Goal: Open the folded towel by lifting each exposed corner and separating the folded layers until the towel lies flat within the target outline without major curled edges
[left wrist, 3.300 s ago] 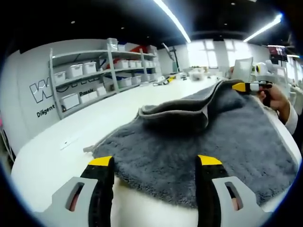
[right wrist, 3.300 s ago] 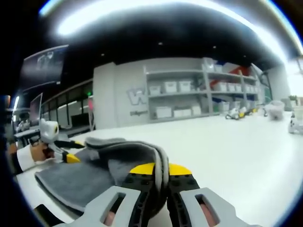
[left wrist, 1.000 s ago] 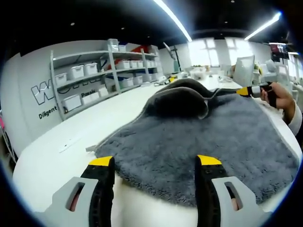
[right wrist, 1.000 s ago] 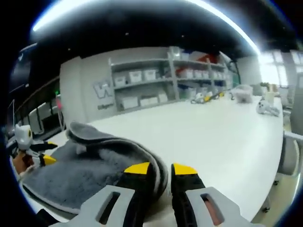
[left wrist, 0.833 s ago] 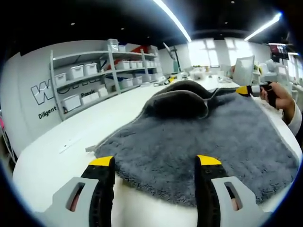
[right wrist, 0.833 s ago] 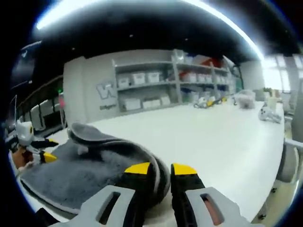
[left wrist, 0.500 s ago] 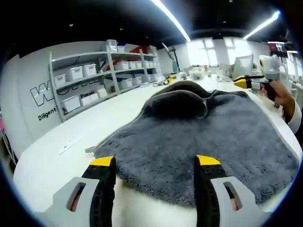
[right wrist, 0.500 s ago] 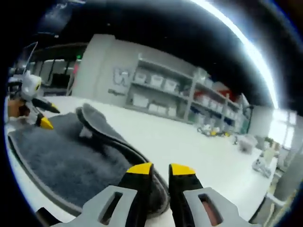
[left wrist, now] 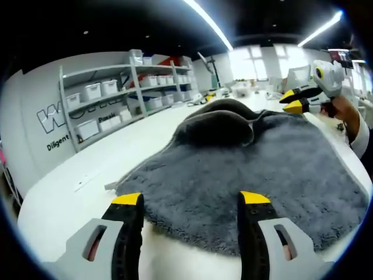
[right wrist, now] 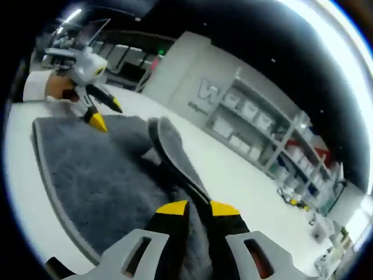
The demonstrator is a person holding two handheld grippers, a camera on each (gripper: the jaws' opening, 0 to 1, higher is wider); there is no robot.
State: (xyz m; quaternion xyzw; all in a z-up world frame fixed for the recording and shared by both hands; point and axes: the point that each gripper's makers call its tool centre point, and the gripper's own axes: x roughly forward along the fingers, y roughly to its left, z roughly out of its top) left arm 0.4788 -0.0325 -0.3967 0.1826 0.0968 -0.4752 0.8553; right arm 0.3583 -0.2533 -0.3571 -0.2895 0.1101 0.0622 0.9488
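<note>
Grey towel mostly spread; left tool gapes over its near edge, right tool parted, lifted clear

A lab or workshop hall: a long white table, metal shelves stacked with white storage bins, lettering on the grey wall, and ceiling strip lights.

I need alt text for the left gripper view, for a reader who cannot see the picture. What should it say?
A grey towel lies spread on a white table, with its far corner still folded over in a hump. The left gripper is open at the towel's near edge, and the right gripper is raised above the far right side. Shelves with white bins stand behind.
</note>
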